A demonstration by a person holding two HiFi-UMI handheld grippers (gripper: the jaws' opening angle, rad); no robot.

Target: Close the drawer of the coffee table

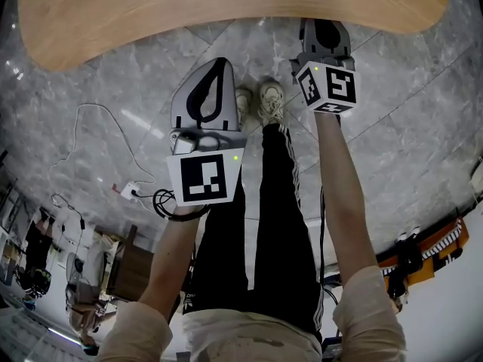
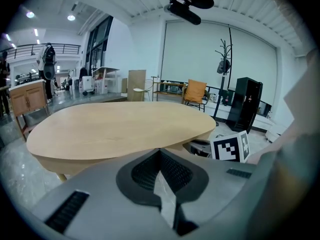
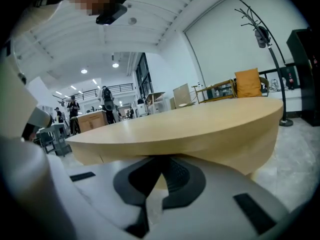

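The coffee table (image 1: 226,6) has a pale oval wooden top and fills the upper edge of the head view. It also shows ahead in both gripper views (image 2: 120,129) (image 3: 200,129). I cannot make out a drawer front on its light side panel (image 3: 250,151). My right gripper (image 1: 326,23) is shut on nothing, and its tip (image 3: 161,159) sits just below the table's rim. My left gripper (image 1: 221,62) is also shut and empty. It hangs further back from the table, with its closed tip (image 2: 160,151) pointing at the near edge.
My legs and shoes (image 1: 260,100) stand on the grey marble floor between the two grippers. A cable and power strip (image 1: 132,191) lie on the floor to the left. Beyond the table stand an orange chair (image 2: 195,90), a coat stand (image 2: 223,64) and a black cabinet (image 2: 245,104).
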